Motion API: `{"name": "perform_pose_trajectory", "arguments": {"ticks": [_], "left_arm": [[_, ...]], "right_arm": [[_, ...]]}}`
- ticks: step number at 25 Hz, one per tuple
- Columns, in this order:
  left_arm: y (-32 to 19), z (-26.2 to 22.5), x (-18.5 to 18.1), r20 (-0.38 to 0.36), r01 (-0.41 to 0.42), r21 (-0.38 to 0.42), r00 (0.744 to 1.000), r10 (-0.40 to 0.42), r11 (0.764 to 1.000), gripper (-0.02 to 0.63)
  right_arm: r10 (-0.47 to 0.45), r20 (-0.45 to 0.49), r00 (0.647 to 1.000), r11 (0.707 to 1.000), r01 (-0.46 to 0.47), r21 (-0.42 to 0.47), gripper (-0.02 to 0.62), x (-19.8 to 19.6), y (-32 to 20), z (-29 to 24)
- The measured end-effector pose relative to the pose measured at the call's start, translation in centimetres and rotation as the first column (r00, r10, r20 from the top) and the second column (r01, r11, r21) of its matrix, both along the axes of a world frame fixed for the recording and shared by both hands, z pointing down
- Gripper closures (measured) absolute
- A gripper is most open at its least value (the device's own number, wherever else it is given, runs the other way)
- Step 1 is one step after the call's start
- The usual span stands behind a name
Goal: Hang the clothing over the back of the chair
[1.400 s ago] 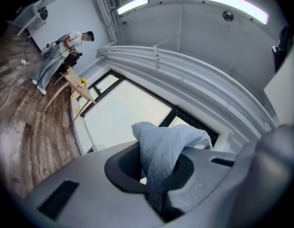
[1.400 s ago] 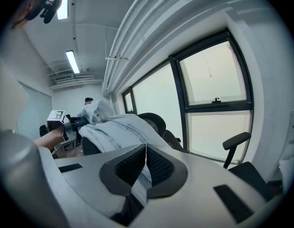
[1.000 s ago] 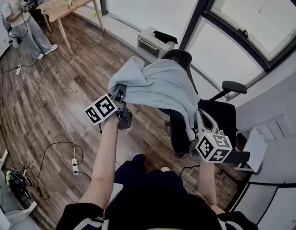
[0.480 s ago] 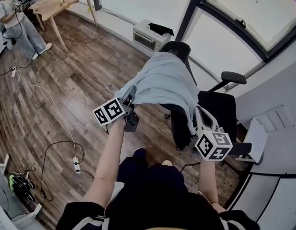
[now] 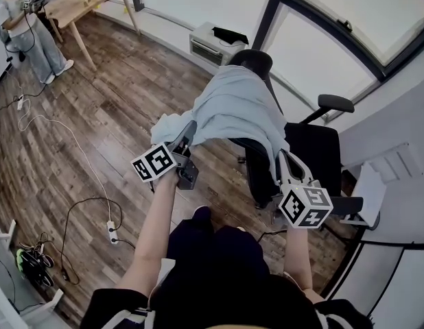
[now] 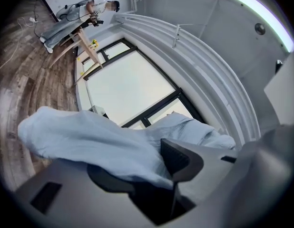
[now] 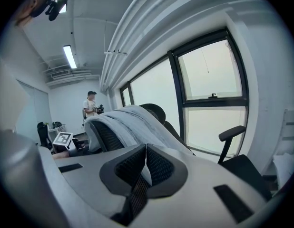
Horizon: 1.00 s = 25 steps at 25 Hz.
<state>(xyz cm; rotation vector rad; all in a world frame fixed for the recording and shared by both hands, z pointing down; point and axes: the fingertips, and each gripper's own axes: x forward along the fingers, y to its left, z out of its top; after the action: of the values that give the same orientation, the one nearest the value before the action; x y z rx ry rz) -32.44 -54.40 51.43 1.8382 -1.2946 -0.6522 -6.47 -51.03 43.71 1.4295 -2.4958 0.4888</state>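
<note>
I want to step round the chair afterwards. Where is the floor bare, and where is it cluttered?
Bare floorboards lie between the wooden table and the office chair with its draped garment. Crowded: cables and a power strip at the left.

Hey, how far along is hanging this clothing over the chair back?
Done: the light blue garment is draped over the chair back. In hand: the fingers of the left gripper have just been opening, with cloth lying loose between them; the right gripper is shut on its hem. Left: release the right side, perhaps let the bunched left end drop.
</note>
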Motion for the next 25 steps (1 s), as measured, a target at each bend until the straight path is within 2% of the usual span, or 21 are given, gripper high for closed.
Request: {"name": "perform_pose_trajectory", "arguments": {"ticks": [3, 7, 14, 19, 25], "left_arm": [[1.4, 0.5, -0.6, -0.006, 0.012, -0.011, 1.000, -0.012, 1.000, 0.331], [3.1, 0.9, -0.5, -0.010, 0.022, -0.022, 1.000, -0.022, 1.000, 0.290], [7.4, 1.8, 0.9, 0.071, 0.029, -0.071, 0.997, -0.024, 0.997, 0.290], [10.5, 1.4, 2.1, 0.091, 0.039, -0.072, 0.995, -0.033, 0.997, 0.290], [13.8, 0.8, 4.3, 0.137, 0.012, -0.070, 0.991, -0.002, 0.997, 0.285]], "right_arm": [[-0.018, 0.003, 1.000, 1.000, 0.018, -0.003, 0.565, -0.3, 0.7, 0.3], [-0.040, 0.012, 0.999, 0.999, 0.040, 0.003, 0.565, -0.1, 1.5, 0.4], [-0.068, 0.021, 0.997, 0.998, 0.067, 0.006, 0.565, 1.1, 4.2, -0.1], [-0.077, 0.022, 0.997, 0.997, 0.078, -0.006, 0.565, 2.5, 6.9, 0.1], [-0.086, 0.032, 0.996, 0.996, 0.086, -0.020, 0.565, 3.9, 9.6, 0.7]]}}
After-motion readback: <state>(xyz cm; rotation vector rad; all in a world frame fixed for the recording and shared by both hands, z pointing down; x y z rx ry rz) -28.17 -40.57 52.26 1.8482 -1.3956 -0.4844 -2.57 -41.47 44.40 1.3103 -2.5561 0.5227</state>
